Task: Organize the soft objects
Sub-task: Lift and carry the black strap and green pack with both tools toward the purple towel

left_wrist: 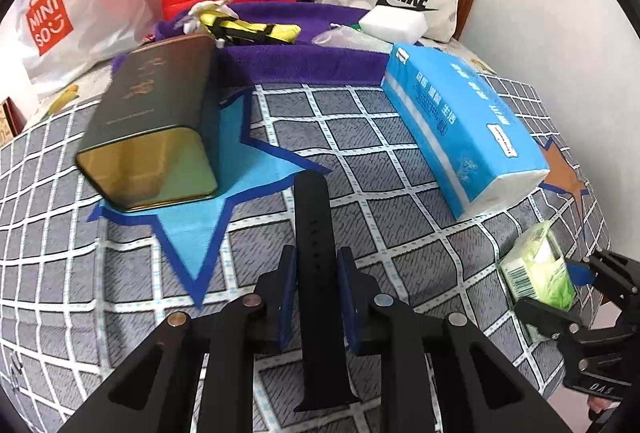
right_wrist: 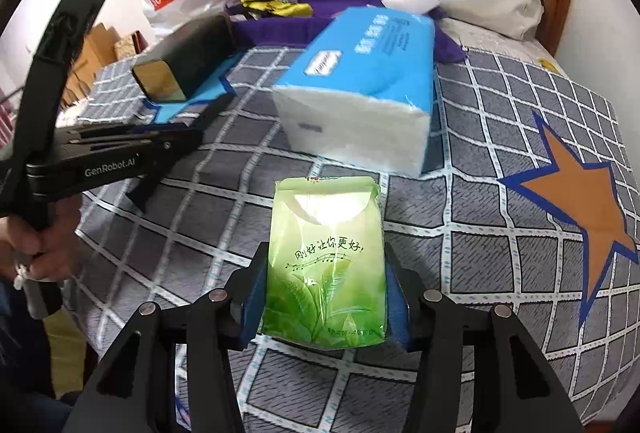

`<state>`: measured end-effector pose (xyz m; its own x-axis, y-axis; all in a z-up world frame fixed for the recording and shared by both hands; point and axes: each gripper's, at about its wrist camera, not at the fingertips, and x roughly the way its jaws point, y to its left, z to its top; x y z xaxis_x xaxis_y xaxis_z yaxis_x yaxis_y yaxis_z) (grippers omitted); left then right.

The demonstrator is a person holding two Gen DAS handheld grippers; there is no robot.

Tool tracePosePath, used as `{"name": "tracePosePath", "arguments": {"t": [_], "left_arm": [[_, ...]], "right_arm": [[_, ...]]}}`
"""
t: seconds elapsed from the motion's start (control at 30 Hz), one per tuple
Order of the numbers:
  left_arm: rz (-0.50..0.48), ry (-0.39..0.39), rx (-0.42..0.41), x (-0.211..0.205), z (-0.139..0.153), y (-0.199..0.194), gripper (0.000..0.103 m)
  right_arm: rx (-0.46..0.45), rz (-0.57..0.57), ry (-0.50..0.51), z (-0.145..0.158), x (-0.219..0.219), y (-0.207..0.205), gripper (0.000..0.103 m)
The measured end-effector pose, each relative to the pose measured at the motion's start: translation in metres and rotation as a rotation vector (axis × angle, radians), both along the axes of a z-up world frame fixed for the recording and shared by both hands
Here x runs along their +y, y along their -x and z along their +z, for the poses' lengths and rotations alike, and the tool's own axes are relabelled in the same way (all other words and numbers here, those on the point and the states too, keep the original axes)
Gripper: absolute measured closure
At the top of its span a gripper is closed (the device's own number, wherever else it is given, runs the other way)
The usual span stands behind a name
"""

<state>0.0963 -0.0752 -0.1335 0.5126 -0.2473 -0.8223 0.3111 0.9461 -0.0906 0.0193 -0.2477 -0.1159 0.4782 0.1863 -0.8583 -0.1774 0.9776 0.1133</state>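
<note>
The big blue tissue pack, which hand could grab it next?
Neither is free: the left gripper is shut on the black watch strap, the right gripper on the green tissue packet. The blue tissue pack lies just ahead of the right one.

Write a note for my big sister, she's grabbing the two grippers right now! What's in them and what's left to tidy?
Left gripper: shut on the black rubber watch strap, held above the grey checked bedspread.
Right gripper: shut on the small green plastic tissue pack.
The big blue tissue pack and the dark green metal tin lie on the bedspread, the tin on the blue star patch.
The purple fabric tray at the back already holds a yellow-and-black item and a white sponge block.
Left: place both held things, probably in the tray, then the big pack.
</note>
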Motion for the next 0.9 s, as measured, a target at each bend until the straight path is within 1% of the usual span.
{"name": "tracePosePath", "arguments": {"t": [0.1,0.27,0.43,0.53,0.77,0.83,0.9], "left_arm": [[-0.002,0.009,-0.007,0.005,0.006,0.007,0.084],[-0.001,0.024,-0.020,0.015,0.019,0.017,0.084],[0.011,0.055,-0.036,0.030,0.037,0.028,0.084],[0.019,0.052,-0.056,0.039,0.047,0.034,0.084],[0.082,0.039,-0.088,0.066,0.068,0.030,0.084],[0.103,0.036,-0.092,0.074,0.072,0.025,0.084],[0.122,0.033,-0.095,0.082,0.075,0.020,0.084]], "right_arm": [[-0.028,0.004,0.019,0.013,0.003,0.002,0.052],[-0.065,0.002,0.009,0.030,0.006,0.003,0.052],[-0.068,0.005,0.007,0.038,0.010,-0.001,0.052],[-0.065,-0.002,-0.002,0.041,0.009,-0.003,0.052],[-0.085,-0.004,0.009,0.055,0.008,-0.014,0.052],[-0.082,-0.003,0.025,0.054,0.008,-0.018,0.052],[-0.077,-0.010,0.019,0.054,0.004,-0.022,0.052]]}}
